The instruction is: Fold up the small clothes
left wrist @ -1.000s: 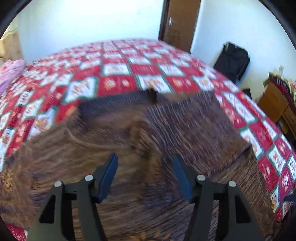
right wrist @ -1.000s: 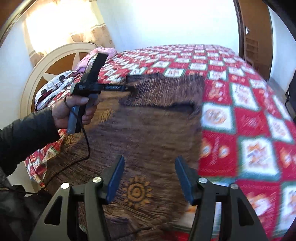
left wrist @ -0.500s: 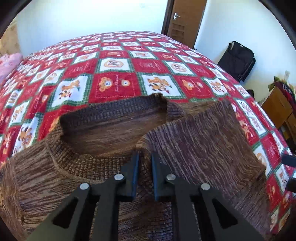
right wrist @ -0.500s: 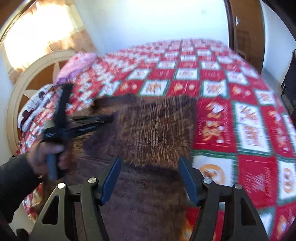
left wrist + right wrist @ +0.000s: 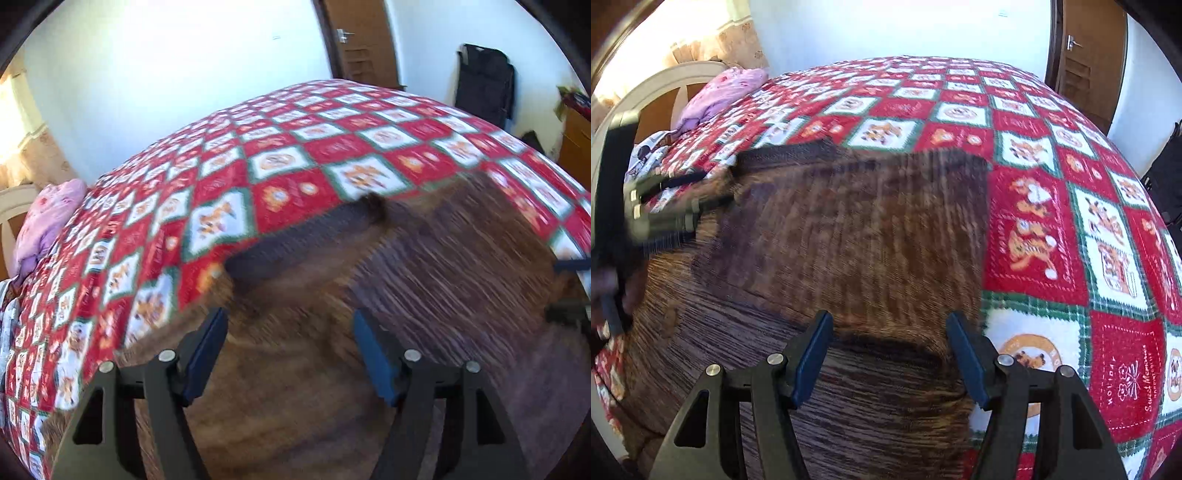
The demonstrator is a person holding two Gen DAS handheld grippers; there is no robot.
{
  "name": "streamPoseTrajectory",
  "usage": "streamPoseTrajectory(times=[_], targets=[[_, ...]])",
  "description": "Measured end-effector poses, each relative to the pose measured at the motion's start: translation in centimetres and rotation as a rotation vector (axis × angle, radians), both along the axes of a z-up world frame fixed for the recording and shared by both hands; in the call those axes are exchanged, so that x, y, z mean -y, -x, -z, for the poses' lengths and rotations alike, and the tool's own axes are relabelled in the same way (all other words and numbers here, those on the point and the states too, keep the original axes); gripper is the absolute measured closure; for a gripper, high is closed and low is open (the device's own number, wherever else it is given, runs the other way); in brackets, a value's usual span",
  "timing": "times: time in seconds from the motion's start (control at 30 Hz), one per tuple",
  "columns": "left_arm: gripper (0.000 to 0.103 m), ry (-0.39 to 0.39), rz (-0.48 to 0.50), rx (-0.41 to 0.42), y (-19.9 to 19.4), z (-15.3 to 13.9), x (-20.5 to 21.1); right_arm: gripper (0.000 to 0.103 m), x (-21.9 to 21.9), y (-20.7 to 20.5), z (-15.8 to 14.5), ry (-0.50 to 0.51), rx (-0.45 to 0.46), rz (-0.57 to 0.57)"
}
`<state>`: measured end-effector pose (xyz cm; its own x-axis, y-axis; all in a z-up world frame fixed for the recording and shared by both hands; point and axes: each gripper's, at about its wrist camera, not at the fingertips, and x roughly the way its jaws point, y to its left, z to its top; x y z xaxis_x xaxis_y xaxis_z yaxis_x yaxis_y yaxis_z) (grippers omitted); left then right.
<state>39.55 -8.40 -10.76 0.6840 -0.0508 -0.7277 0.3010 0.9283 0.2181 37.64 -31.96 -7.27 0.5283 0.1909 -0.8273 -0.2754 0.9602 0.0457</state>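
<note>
Presently the brown knit sweater lies flat on the checked bedspread directly beneath the right gripper, whose jaws stand wide and empty over its folded edge, while the left gripper, jaws opening with nothing clamped, hovers by the collar.

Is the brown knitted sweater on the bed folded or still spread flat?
Partly folded: a panel of the brown knitted sweater lies doubled over its body, ending in a shadowed edge; the far side stays spread.

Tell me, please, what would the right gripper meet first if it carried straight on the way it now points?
Most likely the brown knitted sweater lying on the bed: the right gripper angles down over it with jaws apart, though depth is unclear.
</note>
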Motion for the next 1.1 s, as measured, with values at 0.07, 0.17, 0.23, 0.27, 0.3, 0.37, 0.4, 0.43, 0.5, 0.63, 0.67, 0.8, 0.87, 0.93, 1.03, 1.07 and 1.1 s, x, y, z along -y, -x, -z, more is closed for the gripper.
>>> streamPoseTrajectory(times=[0.07, 0.17, 0.23, 0.27, 0.3, 0.37, 0.4, 0.43, 0.5, 0.63, 0.67, 0.8, 0.87, 0.93, 1.03, 1.07, 1.1], targets=[[0.030, -0.034, 0.033, -0.031, 1.3, 1.2, 1.3, 0.038, -1.0, 0.0, -0.7, -0.012, 0.011, -0.036], [0.035, -0.026, -0.012, -0.038, 2.3, 2.1, 1.1, 0.038, -2.9, -0.1, -1.1, -0.006, 0.018, -0.077], [0.057, 0.067, -0.001, -0.094, 2.4, 1.7, 0.4, 0.038, -3.8, -0.2, -1.1, -0.014, 0.015, -0.093], [0.070, 0.127, 0.003, -0.132, 2.3, 1.5, 0.0, 0.038, -4.3, -0.3, -1.1, -0.015, 0.013, -0.098], [0.073, 0.187, -0.003, -0.168, 2.4, 1.5, -0.3, 0.038, -4.7, -0.4, -1.0, -0.014, 0.013, -0.103], [0.074, 0.184, -0.001, -0.179, 2.7, 1.7, -0.1, 0.038, -5.6, -0.7, -0.8, -0.013, 0.010, -0.116], [0.074, 0.141, -0.001, -0.168, 3.0, 2.0, 0.3, 0.038, -6.1, -0.7, -0.6, -0.009, 0.008, -0.122], [0.073, 0.101, -0.007, -0.158, 3.3, 2.1, 0.7, 0.038, -6.5, -0.9, -0.4, -0.004, 0.007, -0.127], [0.073, 0.038, -0.027, -0.144, 3.8, 2.1, 1.0, 0.038, -7.3, -1.2, 0.0, 0.004, 0.000, -0.131], [0.069, -0.034, -0.067, -0.111, 4.6, 2.1, -0.9, 0.038, -10.0, -1.0, 1.5, 0.118, -0.012, -0.189], [0.069, -0.029, -0.070, -0.114, 4.7, 2.0, -1.6, 0.038, -10.4, -0.7, 1.3, 0.121, -0.012, -0.208], [0.069, 0.055, -0.107, -0.132, 5.6, 1.2, -4.8, 0.038, -11.8, -0.1, -0.5, 0.059, 0.038, -0.235], [0.060, 0.067, -0.123, -0.120, 6.3, 1.0, -5.9, 0.038, -13.0, 0.0, -1.0, 0.017, 0.049, -0.283], [0.040, 0.090, -0.148, -0.125, 6.8, 1.0, -7.1, 0.038, -14.4, 0.0, -0.7, -0.018, 0.026, -0.339], [0.029, 0.115, -0.183, -0.111, 7.9, 1.0, -9.1, 0.036, -16.5, 0.0, 1.3, -0.045, -0.065, -0.371], [0.029, 0.114, -0.190, -0.108, 8.3, 1.0, -9.8, 0.036, -17.0, 0.2, 2.1, -0.049, -0.085, -0.364], [0.029, 0.113, -0.196, -0.106, 8.6, 1.0, -10.3, 0.036, -17.5, 0.6, 2.3, -0.032, -0.060, -0.363]])
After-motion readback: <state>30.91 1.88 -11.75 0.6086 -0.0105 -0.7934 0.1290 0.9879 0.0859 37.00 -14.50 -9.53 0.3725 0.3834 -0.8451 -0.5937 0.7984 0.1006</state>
